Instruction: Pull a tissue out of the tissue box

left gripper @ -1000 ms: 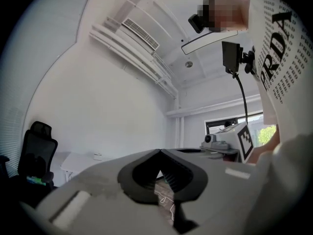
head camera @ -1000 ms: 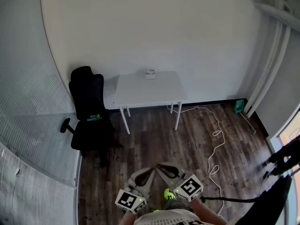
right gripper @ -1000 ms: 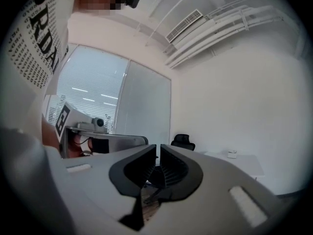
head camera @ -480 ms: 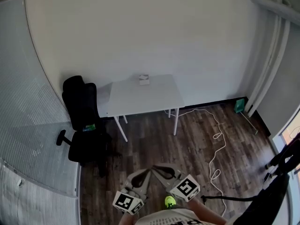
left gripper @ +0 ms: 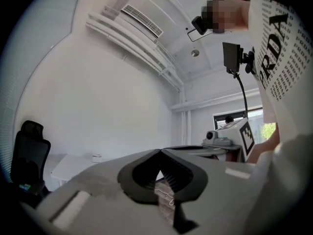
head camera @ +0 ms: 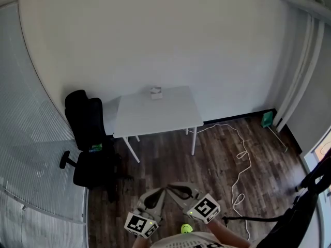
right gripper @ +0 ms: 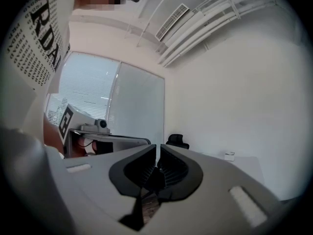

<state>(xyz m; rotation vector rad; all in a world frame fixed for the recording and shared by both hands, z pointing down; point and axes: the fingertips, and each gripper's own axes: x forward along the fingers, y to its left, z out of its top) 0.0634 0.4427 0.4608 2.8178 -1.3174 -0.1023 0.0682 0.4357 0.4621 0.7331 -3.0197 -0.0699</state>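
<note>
I have both grippers low and side by side, well apart from the table (head camera: pixel 170 119); the left gripper (left gripper: pixel 160 151) has its jaws meeting at the tips, nothing between them; the right gripper (right gripper: pixel 157 147) is pressed together too, empty; the tissue box (head camera: pixel 155 92) sits at the table's far edge by the wall; a chair (head camera: pixel 84 119) stands left of the table.

The small white tissue box (head camera: pixel 155 92) on the white rectangular table (head camera: pixel 155 119) is too tiny to show any tissue; the person's white printed shirt (head camera: pixel 191 240) is cut off below
</note>
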